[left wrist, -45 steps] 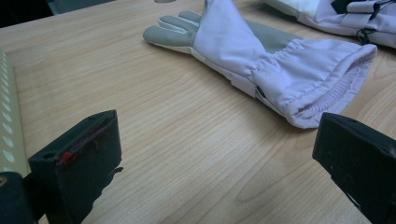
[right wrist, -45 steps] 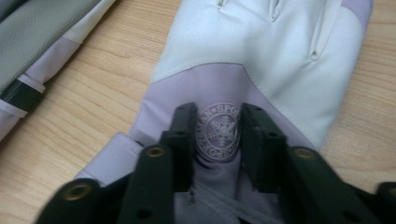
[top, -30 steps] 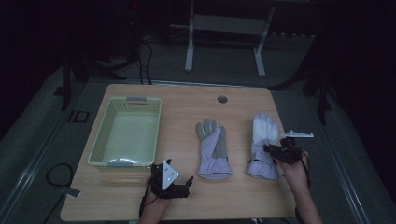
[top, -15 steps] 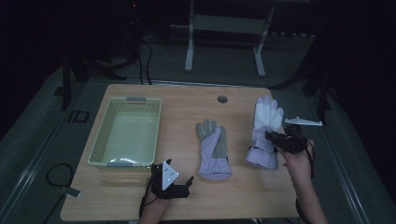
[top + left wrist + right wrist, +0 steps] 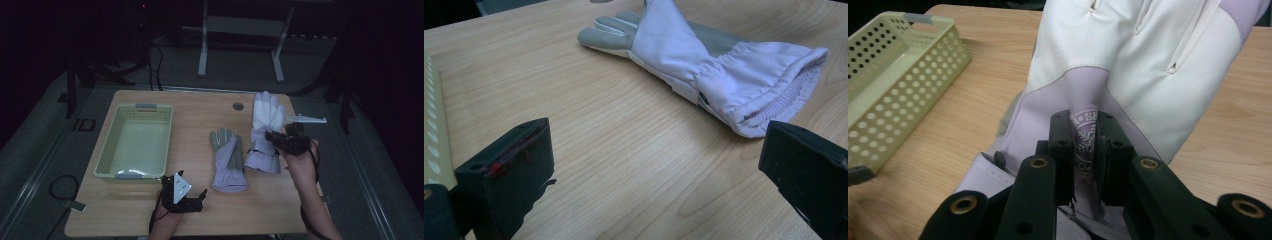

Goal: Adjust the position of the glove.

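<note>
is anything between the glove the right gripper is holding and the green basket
Yes. The right gripper pinches the white glove at the table's right side. The grey-palmed glove lies flat between it and the green basket; carried high enough, it should pass over.

white glove (image 5: 1128,60) fingers cut off at top edge; basket (image 5: 893,75) partly cropped
</note>
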A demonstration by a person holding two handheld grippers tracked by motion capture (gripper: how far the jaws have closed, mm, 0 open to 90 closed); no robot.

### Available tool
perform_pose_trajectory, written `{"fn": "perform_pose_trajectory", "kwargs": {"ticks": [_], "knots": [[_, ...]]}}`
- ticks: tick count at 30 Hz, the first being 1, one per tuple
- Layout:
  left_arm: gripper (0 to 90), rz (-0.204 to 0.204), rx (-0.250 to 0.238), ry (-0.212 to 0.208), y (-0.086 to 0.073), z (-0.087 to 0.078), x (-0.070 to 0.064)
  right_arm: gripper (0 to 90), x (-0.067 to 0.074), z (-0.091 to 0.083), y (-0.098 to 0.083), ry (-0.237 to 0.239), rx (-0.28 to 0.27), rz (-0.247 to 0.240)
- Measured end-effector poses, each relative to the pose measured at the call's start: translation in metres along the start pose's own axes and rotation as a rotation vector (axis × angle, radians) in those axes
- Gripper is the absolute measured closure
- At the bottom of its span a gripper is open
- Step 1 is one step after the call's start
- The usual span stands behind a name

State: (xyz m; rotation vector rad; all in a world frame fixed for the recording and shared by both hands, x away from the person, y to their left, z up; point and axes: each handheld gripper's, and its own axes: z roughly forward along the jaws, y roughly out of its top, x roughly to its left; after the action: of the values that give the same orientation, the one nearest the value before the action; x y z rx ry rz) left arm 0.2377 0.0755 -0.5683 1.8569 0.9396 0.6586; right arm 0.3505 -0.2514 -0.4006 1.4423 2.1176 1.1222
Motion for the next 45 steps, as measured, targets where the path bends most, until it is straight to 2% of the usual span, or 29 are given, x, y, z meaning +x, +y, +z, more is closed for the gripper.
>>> {"fn": "perform_pose_trajectory", "kwargs": {"ticks": [5, 8, 9, 10, 11, 14, 18, 24, 34, 38, 45], "knots": [[1.2, 0.000, 0.000, -0.002, 0.000, 0.000, 0.000, 79.8, 0.025, 0.015, 0.002, 0.050, 0.013, 0.006], [1.2, -0.001, -0.003, -0.004, 0.000, 0.000, 0.000, 79.8, 0.042, 0.025, 0.002, 0.075, 0.038, -0.022], [1.2, -0.003, -0.005, -0.006, 0.000, 0.000, 0.000, 79.8, 0.052, 0.031, 0.001, 0.085, 0.050, -0.040], [1.2, -0.003, -0.005, -0.006, 0.000, 0.000, 0.000, 79.8, 0.052, 0.031, 0.001, 0.085, 0.050, -0.040], [1.2, -0.002, -0.006, -0.006, 0.000, 0.000, 0.000, 79.8, 0.060, 0.035, 0.000, 0.095, 0.061, -0.050], [1.2, -0.001, -0.007, -0.005, 0.000, 0.000, 0.000, 79.8, 0.067, 0.040, -0.002, 0.103, 0.076, -0.055], [1.2, 0.002, -0.004, -0.005, 0.000, -0.001, 0.000, 79.7, 0.071, 0.050, -0.008, 0.106, 0.104, -0.066], [1.2, -0.003, -0.002, -0.008, 0.000, 0.000, 0.000, 79.5, 0.071, 0.065, -0.017, 0.084, 0.163, -0.082], [1.2, -0.005, -0.007, -0.008, 0.000, 0.000, 0.000, 78.6, 0.068, 0.100, -0.033, 0.058, 0.245, -0.058], [1.2, -0.005, -0.007, -0.009, 0.000, 0.000, 0.000, 78.2, 0.065, 0.113, -0.042, 0.046, 0.263, -0.051], [1.2, -0.007, -0.007, -0.009, 0.000, 0.000, 0.000, 77.2, 0.065, 0.120, -0.045, 0.064, 0.279, -0.079]]}}
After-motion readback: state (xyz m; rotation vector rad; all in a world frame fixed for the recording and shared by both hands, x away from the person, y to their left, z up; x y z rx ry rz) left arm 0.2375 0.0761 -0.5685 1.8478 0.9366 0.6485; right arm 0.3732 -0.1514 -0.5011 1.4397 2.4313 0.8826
